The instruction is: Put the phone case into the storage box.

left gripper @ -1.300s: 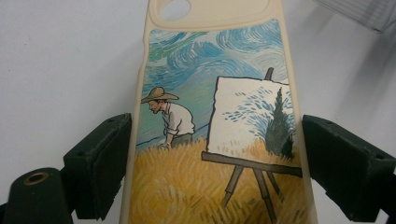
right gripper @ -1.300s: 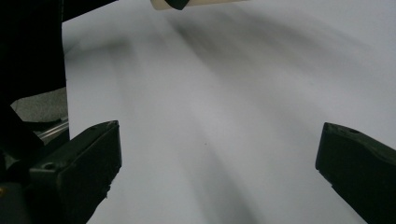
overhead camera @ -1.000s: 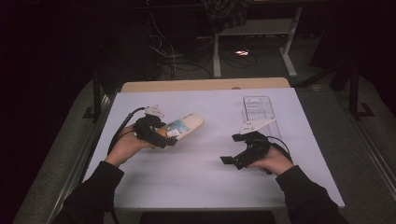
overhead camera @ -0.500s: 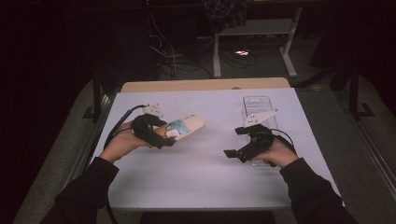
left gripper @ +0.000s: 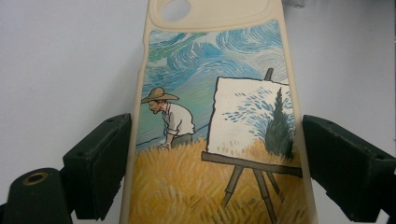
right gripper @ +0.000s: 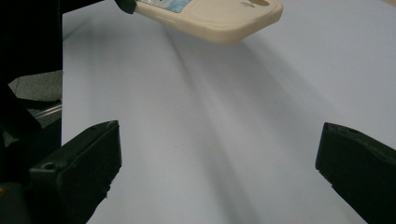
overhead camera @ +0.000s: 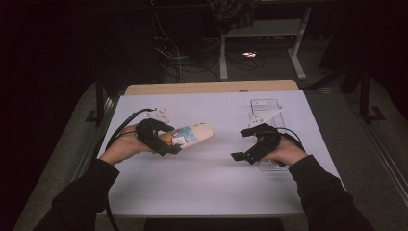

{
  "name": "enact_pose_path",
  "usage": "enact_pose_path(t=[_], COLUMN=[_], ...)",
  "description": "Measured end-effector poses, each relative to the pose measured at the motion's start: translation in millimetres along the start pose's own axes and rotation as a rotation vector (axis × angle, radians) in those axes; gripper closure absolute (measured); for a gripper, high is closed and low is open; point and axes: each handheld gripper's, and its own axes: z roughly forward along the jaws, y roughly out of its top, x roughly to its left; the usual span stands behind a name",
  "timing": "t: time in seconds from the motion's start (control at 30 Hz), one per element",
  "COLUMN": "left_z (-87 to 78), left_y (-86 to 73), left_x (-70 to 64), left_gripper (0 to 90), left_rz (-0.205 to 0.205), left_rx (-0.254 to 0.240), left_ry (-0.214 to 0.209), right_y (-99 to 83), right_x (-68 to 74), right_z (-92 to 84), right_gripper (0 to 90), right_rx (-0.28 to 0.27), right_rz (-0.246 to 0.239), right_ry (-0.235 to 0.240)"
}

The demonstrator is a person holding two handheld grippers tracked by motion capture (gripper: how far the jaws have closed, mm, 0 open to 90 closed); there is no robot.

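The phone case [overhead camera: 190,135] is being held left of the middle of the high view, above the white table [overhead camera: 202,187], by the left gripper [overhead camera: 166,143]. In the left gripper view the case [left gripper: 215,126], with its painted picture of a man at an easel, is being clasped across its width: both black jaws are being pressed against its cream sides, so the grip is being kept on a wide thing. Its end with the camera hole is being pointed away from the gripper, toward the top of that view.

The right gripper [overhead camera: 242,144] is being held at the right of the middle of the high view, with nothing between its jaws; in the right gripper view they are being kept wide apart over bare table, and the case [right gripper: 219,18] is being seen at the top of the frame, raised off the surface with its shadow beneath.

A clear plastic box [overhead camera: 263,109] is lying beyond the right hand [overhead camera: 284,151], near the upper right part of the table.

As a judgement: the pick-up is done; the case is not yet being put anywhere, and a handover or a placing, perhaps at the box, is being left to do.
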Motion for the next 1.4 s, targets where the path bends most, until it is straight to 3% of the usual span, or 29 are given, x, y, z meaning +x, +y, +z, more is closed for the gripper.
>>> enact_pose_path(t=[0.43,0.6,0.83,1.4], left_z=[-0.5,2.1,7.4,16.1], left_y=[8.5,10.5,12.9,16.7], left_x=[-9.5,-12.4,-18.7,-35.1], left_gripper=[11.6,11.6,11.6,11.5], left_rz=[0.082,0.109,0.146,0.231], left_rx=[0.022,0.024,0.026,0.043], left_ry=[-0.049,-0.069,-0.105,-0.161], right_y=[12.8,18.2,21.3,28.0], right_x=[-5.0,-8.7,-6.4,-0.2], right_z=[-0.8,-0.7,2.6,19.9], right_gripper=[0.0,0.0,0.0,0.0], right_rx=[0.032,0.042,0.053,0.099], right_rz=[-0.036,-0.098,-0.117,-0.208], right_ry=[0.052,0.065,0.107,0.154])
